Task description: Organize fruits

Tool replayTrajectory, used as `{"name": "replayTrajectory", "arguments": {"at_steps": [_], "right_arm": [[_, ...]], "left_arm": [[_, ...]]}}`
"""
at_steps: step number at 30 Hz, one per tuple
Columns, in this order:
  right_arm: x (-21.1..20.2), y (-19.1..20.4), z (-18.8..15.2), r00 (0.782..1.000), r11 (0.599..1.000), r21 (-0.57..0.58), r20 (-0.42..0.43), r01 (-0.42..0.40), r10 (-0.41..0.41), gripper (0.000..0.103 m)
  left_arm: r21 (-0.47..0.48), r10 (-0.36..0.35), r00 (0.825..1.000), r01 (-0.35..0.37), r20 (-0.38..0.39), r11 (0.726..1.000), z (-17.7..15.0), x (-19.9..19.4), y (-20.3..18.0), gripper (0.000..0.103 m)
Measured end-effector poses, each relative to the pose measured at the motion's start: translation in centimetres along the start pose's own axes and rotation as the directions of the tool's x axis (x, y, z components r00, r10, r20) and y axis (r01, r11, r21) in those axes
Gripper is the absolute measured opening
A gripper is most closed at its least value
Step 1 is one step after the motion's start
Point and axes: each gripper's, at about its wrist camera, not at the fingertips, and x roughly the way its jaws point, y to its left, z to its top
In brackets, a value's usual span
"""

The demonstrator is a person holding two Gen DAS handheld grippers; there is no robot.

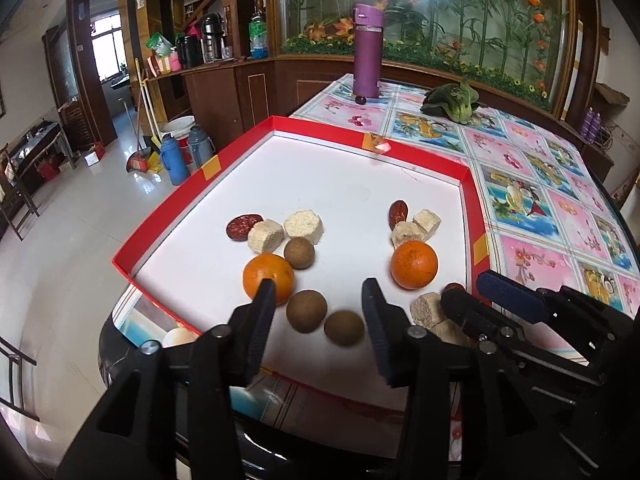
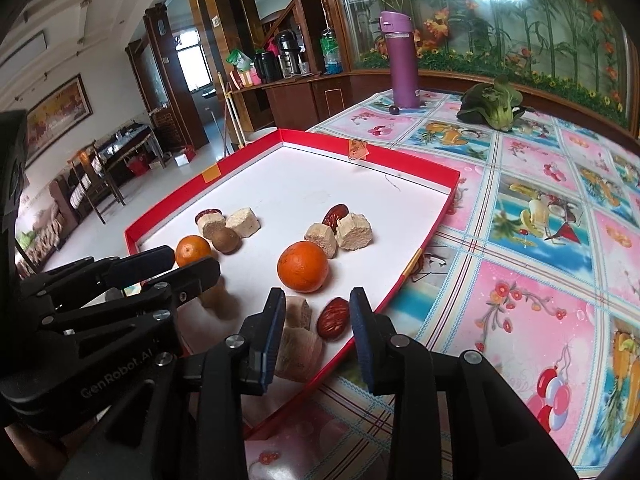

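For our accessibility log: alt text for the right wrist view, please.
An open right hand-held gripper hovers over a red date in a red-rimmed tray holding oranges, dates and pale cake chunks. The left hand-held gripper reaches in alongside.

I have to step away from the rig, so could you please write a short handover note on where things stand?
Left gripper: open, empty, over two brown round fruits at the tray's near edge.
Right gripper: open, empty, around a red date, beside pale chunks.
Red tray holds two groups. Left: orange, brown fruit, two chunks, date. Right: orange, two chunks, date.
Done: two groups started.
Left: the loose near-edge pieces probably still need sorting.
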Motion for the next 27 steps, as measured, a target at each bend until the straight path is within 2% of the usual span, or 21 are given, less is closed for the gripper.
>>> {"name": "replayTrajectory", "arguments": {"at_steps": [7,10,14,17,21,27], "right_arm": [[-0.6,-0.6,-0.1,1.000,0.999,0.040,0.027,-0.015,0.014,0.033],[-0.7,-1.2,0.0,1.000,0.997,0.075,0.029,-0.003,0.001,0.050],[-0.9,-2.5,0.2,0.999,0.991,0.132,0.043,-0.017,0.011,0.052],[-0.8,-2.9,0.2,0.999,0.989,0.150,0.043,-0.018,0.012,0.052],[-1.0,-2.8,0.2,0.999,0.989,0.144,0.053,-0.016,0.008,0.053],[-1.4,-2.6,0.1,0.998,0.991,0.131,0.067,-0.009,0.000,0.053]], "left_arm": [[-0.034,0.059,0.997,-0.057,0.044,0.998,0.2,-0.9,0.7,0.081],[-0.044,0.083,0.994,-0.080,0.065,0.996,0.2,-1.2,0.9,0.086],[-0.048,0.109,0.989,-0.104,0.104,0.993,0.3,-1.8,0.8,0.101],[-0.055,0.109,0.985,-0.102,0.135,0.993,0.5,-2.1,0.8,0.103],[-0.057,0.145,0.977,-0.138,0.159,0.989,0.6,-2.6,0.7,0.103],[-0.034,0.109,0.966,-0.104,0.232,0.994,0.2,-4.8,0.8,0.103]]}}
